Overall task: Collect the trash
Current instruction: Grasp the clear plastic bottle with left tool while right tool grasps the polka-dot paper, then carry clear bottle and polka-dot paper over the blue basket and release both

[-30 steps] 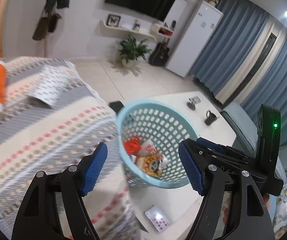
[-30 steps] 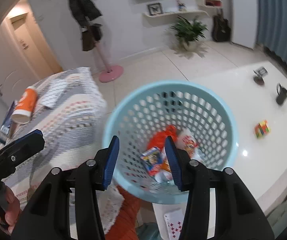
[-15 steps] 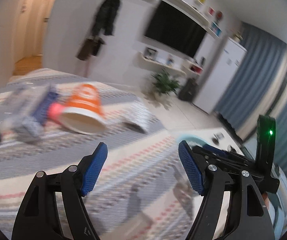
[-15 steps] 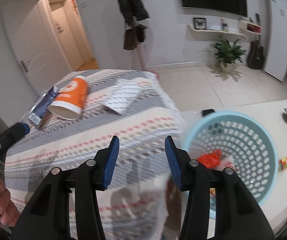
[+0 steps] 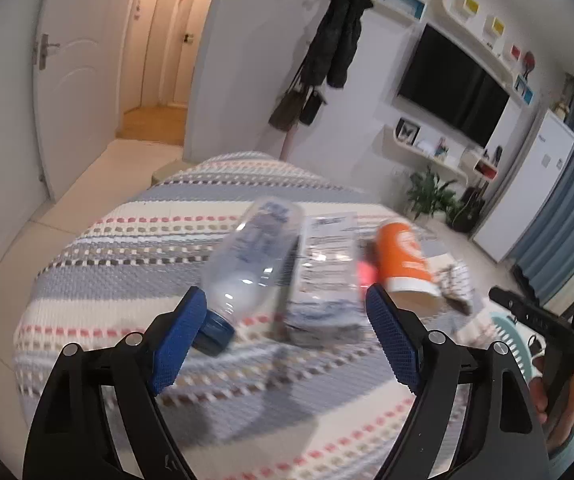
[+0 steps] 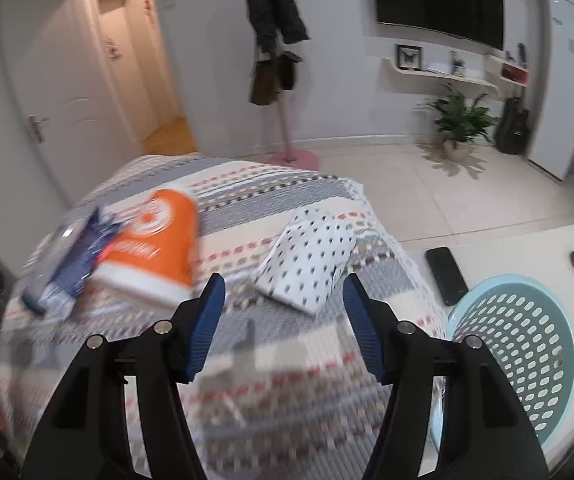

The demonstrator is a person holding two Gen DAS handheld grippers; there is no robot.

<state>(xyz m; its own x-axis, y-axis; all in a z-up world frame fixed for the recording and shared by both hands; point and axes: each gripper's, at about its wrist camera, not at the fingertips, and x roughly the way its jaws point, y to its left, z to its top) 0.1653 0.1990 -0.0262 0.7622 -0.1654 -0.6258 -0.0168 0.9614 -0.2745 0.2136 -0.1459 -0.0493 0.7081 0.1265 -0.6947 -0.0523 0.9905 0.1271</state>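
On a striped cloth [image 5: 135,240] lie a clear plastic bottle [image 5: 253,256] with a blue cap, a clear wrapper [image 5: 327,264], an orange paper cup [image 5: 405,260] on its side and a dotted white paper [image 6: 307,260]. My left gripper [image 5: 287,340] is open and empty, just short of the bottle and wrapper. My right gripper [image 6: 283,320] is open and empty, in front of the dotted paper, with the cup [image 6: 155,248] to its left. The light blue trash basket [image 6: 519,344] stands at the lower right.
A black phone [image 6: 447,276] lies on the white table [image 6: 535,248] beside the basket. A coat stand [image 6: 283,120], a potted plant [image 6: 459,120], a guitar and a fridge stand along the far wall. A door [image 5: 71,92] is at the left.
Both grippers swung left from over the basket to the striped cloth. The right gripper opened wider. The bottle, wrapper and cup now sit near the left gripper.
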